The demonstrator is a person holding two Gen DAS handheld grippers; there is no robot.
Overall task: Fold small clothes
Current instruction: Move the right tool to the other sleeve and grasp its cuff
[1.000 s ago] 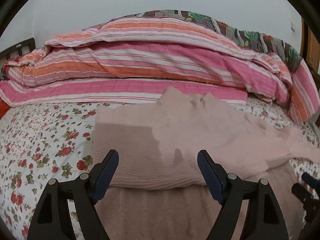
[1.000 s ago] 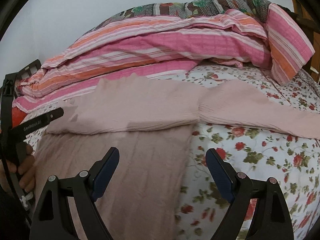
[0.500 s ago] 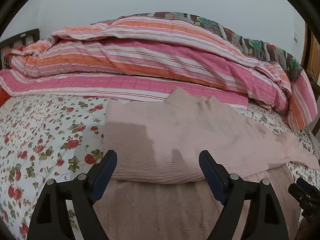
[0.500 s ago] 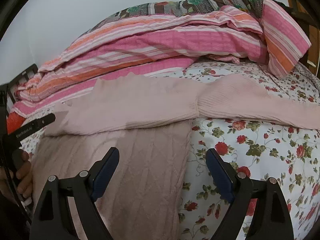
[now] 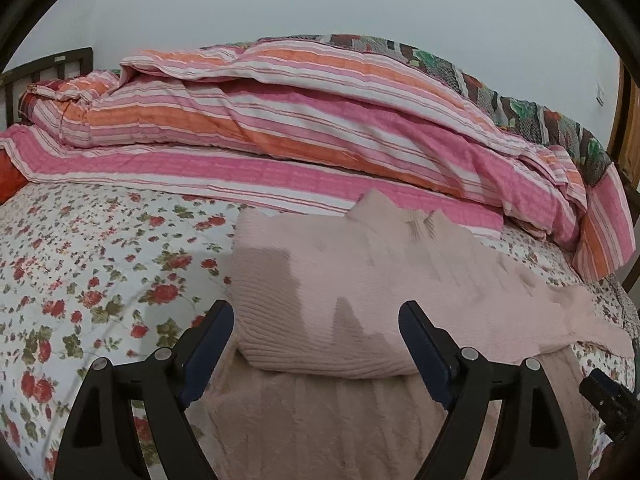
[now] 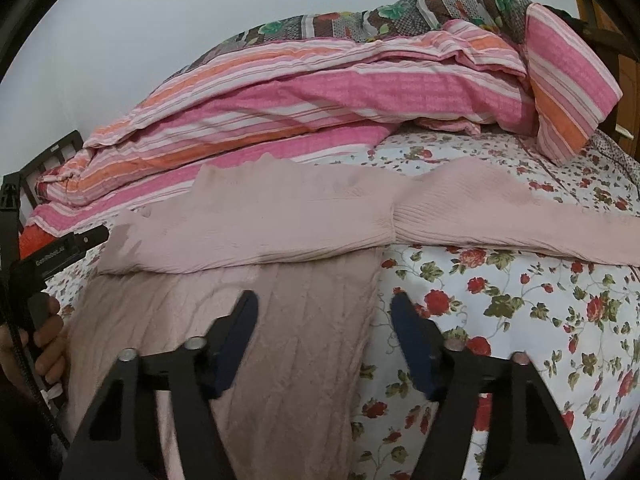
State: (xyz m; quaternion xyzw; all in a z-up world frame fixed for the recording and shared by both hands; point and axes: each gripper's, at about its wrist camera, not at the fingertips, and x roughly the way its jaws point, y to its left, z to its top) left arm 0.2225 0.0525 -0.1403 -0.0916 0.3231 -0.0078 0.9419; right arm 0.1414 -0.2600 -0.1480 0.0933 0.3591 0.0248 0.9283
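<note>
Pink sweater (image 6: 248, 216) lies half folded on the near side of the bed (image 6: 520, 300), left gripper (image 5: 316, 344) spread wide and empty, right gripper (image 6: 324, 336) just closing over the sweater's right edge, so I'd pinch only that edge before lifting.

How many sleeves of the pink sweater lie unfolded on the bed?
1. The right sleeve stretches out over the floral sheet. The left one is already folded across the body.
</note>
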